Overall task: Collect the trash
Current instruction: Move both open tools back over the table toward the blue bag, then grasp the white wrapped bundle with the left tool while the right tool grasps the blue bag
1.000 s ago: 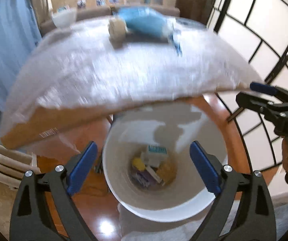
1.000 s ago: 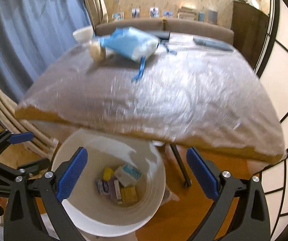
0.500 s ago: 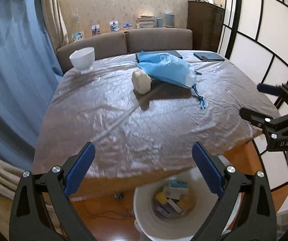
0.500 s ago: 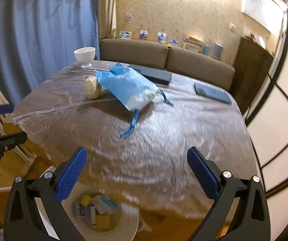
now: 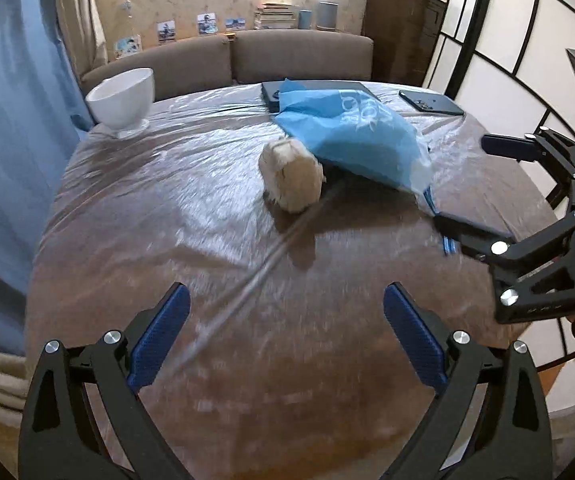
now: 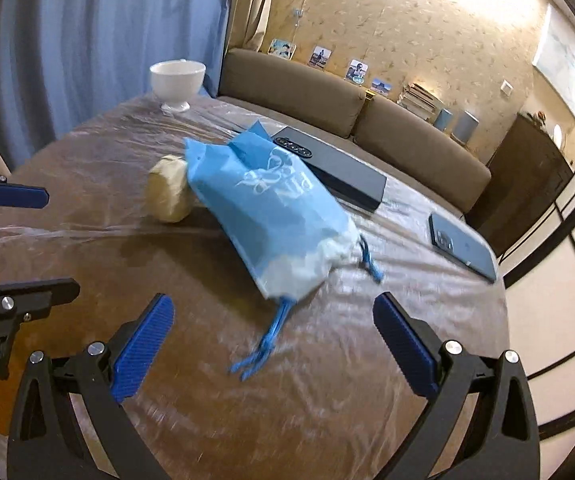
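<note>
On the left wrist view, left gripper (image 5: pixel 285 330) gaping wide, empty, now up over the table (image 5: pixel 135 216); white bin seen a second ago has dropped out of frame. Crumpled beige wad (image 5: pixel 292 176) sits mid-table, touching the blue bag (image 5: pixel 351 136). From the right wrist view, right gripper (image 6: pixel 273 346) also wide, empty (bag's drawstring just ahead). Likely next pickup: wad or bag.

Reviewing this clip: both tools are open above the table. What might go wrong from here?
1. The blue bag lies partly on the flat dark device; a grab may drag it.
2. The beige wad touches the bag and may roll.
3. The clear table cover is wrinkled; the left tool or right tool may snag it.
</note>
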Demonstrator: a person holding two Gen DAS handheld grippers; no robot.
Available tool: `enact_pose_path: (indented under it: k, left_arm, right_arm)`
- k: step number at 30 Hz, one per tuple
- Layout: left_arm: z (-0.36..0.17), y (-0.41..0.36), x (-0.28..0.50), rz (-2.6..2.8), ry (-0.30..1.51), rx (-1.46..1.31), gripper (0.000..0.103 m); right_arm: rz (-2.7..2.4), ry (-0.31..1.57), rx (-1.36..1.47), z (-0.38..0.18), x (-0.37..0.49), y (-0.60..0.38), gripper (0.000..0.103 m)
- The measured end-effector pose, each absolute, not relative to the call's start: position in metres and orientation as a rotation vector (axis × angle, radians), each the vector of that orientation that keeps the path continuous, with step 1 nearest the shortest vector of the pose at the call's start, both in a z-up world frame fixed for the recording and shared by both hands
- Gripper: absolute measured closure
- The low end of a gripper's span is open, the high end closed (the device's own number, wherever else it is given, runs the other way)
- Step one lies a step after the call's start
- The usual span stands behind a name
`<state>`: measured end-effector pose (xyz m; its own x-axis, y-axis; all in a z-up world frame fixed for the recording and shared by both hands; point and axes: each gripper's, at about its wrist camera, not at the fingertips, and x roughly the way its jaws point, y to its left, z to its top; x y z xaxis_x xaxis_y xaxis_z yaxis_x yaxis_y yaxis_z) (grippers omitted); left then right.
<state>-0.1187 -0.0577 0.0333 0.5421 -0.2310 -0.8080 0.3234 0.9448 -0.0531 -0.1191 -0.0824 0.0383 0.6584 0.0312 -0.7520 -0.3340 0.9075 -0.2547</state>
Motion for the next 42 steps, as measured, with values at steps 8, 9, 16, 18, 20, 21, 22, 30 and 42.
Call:
enact_pose_path:
  k: [8, 9, 16, 18, 20, 21, 22, 30, 42]
  left_arm:
    - [0.021, -0.066, -0.082, -0.416, 0.941, 0.209, 0.005]
    - [0.021, -0.066, -0.077, -0.458, 0.936, 0.233, 0.005]
    - [0.022, -0.065, -0.054, -0.667, 0.903, 0.323, 0.005]
    - [0.021, -0.067, -0.049, -0.712, 0.901, 0.325, 0.005]
    - [0.020, -0.070, -0.045, -0.749, 0.890, 0.331, 0.005]
    - [0.019, -0.070, -0.042, -0.760, 0.888, 0.334, 0.005]
    - [0.019, -0.073, -0.040, -0.782, 0.888, 0.335, 0.005]
    - [0.010, -0.085, -0.042, -0.871, 0.895, 0.395, 0.034]
    - [0.015, -0.065, -0.045, -0.878, 0.929, 0.255, 0.065]
  right_arm:
    - [0.248, 0.878, -0.468, 0.028, -0.060, -0.064, 0.005]
    - [0.257, 0.886, -0.465, 0.028, -0.054, -0.063, 0.005]
    - [0.329, 0.925, -0.415, 0.025, -0.028, -0.065, 0.005]
    - [0.330, 0.931, -0.409, 0.023, -0.022, -0.065, 0.005]
    - [0.333, 0.934, -0.405, 0.022, -0.018, -0.066, 0.005]
    - [0.334, 0.936, -0.402, 0.021, -0.015, -0.066, 0.005]
    - [0.336, 0.939, -0.397, 0.021, -0.014, -0.067, 0.005]
    - [0.327, 0.957, -0.376, 0.019, -0.005, -0.069, 0.005]
    - [0.248, 0.922, -0.387, 0.018, -0.019, -0.062, 0.025]
